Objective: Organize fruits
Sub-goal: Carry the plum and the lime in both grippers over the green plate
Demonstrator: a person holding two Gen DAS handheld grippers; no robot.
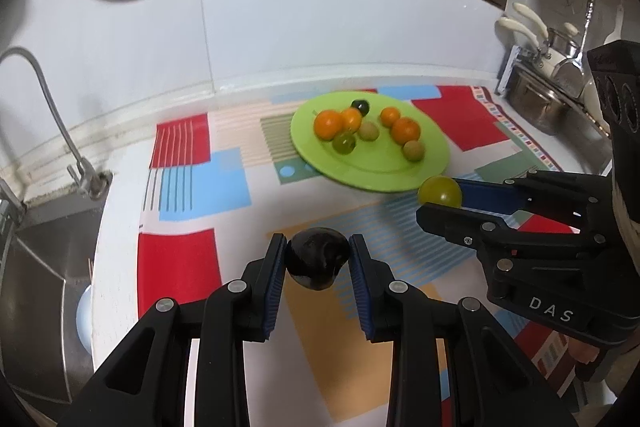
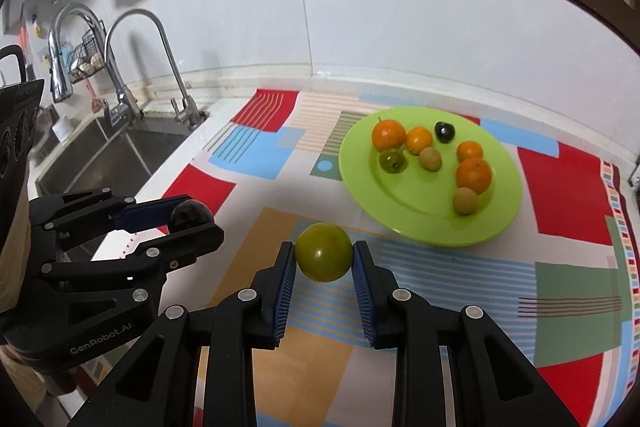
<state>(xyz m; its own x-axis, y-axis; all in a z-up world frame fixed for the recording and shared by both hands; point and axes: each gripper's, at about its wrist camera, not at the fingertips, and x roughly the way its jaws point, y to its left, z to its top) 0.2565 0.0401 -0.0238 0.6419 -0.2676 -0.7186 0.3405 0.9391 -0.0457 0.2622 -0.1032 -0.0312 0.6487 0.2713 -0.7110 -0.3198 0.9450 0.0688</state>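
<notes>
Left gripper (image 1: pixel 318 259) is clamped on a dark, near-black plum (image 1: pixel 316 259), pads pressing both flanks, fruit clear of the mat. Right gripper (image 2: pixel 324 259) likewise closed on a green plum (image 2: pixel 323 251), pinched at its widest part and carried above the patterned mat (image 2: pixel 568 199). Both point down and forward. The target looks to be the lime-green plate (image 2: pixel 404 203), already holding four oranges, two brownish kiwi-like fruits, one green plum and one dark one. Key relation: the plate lies ahead of both grippers, up and right of the right one, further off from the left. The right gripper is nearer; its near rim sits just beyond the green plum. Fruits are round, so no long axis to align. Sink (image 2: pixel 100 155) sits off left, well apart.
</notes>
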